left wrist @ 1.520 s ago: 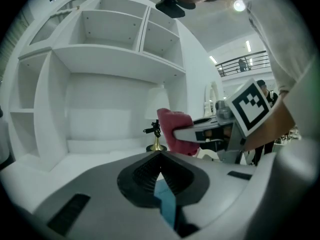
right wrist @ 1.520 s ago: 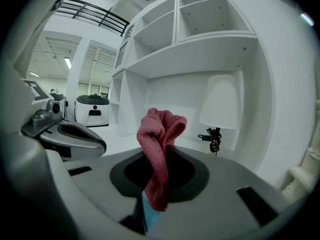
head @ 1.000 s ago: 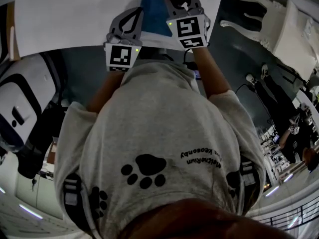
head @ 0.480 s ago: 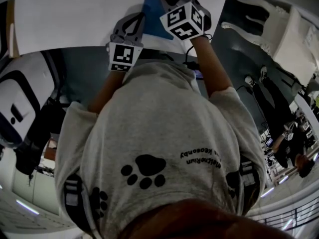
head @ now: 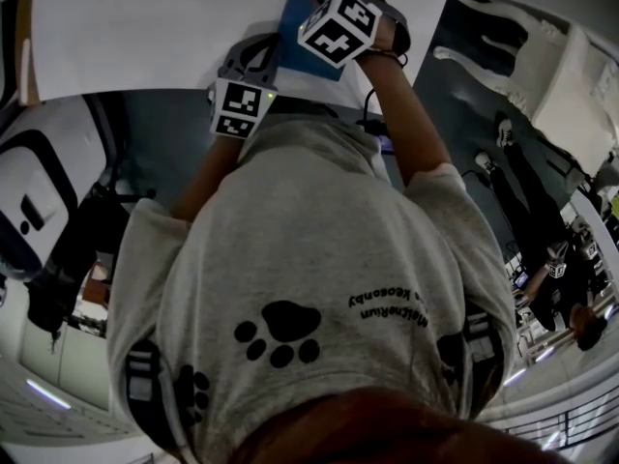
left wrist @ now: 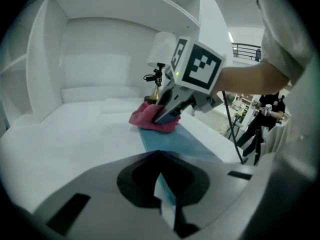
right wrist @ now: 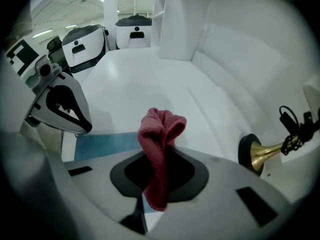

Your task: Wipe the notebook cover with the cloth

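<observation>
A blue notebook (head: 302, 48) lies flat on the white table (head: 135, 37). In the left gripper view the notebook (left wrist: 172, 151) runs away from me, and a red cloth (left wrist: 144, 118) rests on its far end. My right gripper (left wrist: 162, 118) is shut on that cloth and presses it onto the cover. Seen from the right gripper view, the cloth (right wrist: 159, 149) hangs bunched from the jaws above the notebook (right wrist: 107, 145). My left gripper (left wrist: 167, 209) is shut on the notebook's near edge; from the right gripper view the left gripper (right wrist: 75, 130) sits at the notebook's left end.
A brass lamp (right wrist: 265, 153) with a white shade (left wrist: 162, 49) and a black cable stands beyond the notebook. White shelf walls (left wrist: 45, 69) enclose the table's back. White machines (right wrist: 132, 31) stand past the table edge; a white chair (head: 542, 46) is at the right.
My right gripper has slid away from me along the notebook with the cloth, and its marker cube has tilted. The left gripper has hardly moved.
</observation>
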Tool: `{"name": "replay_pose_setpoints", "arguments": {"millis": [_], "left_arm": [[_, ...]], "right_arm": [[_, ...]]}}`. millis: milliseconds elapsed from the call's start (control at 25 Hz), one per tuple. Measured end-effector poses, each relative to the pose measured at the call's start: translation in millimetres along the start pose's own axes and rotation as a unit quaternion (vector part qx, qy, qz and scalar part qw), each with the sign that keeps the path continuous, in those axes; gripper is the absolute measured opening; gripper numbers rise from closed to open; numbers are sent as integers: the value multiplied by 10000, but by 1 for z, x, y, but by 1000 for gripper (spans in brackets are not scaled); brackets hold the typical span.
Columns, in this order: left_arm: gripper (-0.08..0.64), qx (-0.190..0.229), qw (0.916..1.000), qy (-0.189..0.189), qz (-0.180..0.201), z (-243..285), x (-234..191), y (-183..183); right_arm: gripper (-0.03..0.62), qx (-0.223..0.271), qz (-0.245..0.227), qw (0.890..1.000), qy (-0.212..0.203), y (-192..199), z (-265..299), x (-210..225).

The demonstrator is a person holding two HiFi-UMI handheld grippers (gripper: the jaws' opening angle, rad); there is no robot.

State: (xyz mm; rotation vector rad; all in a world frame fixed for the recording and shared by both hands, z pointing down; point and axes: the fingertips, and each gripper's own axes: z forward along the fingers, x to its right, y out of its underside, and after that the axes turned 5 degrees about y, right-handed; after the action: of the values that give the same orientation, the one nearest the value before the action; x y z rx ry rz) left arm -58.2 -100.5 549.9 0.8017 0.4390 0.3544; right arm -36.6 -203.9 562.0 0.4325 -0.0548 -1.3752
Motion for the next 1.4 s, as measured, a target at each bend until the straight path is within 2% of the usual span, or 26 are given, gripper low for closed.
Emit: {"name": "replay_pose_setpoints", "arguments": {"millis": [280,520,1000,1400], "left_arm": [[12,-349,9990,235,-135,4,5,20],[12,-549,9977,369,-163,10,9,32],[12,-554,9971,507,-137,14,10,35],[12,-537,9971,531,-98,13,9,35]], "right_arm": [[60,-512,-116,9985,-166,6,6,-2],[60,-835,45,9962,-223,35,1,6],[60,-1389,456,9893,-41,99,-15,22],[60,-1855,916,9783,127,145,-34,24]]}}
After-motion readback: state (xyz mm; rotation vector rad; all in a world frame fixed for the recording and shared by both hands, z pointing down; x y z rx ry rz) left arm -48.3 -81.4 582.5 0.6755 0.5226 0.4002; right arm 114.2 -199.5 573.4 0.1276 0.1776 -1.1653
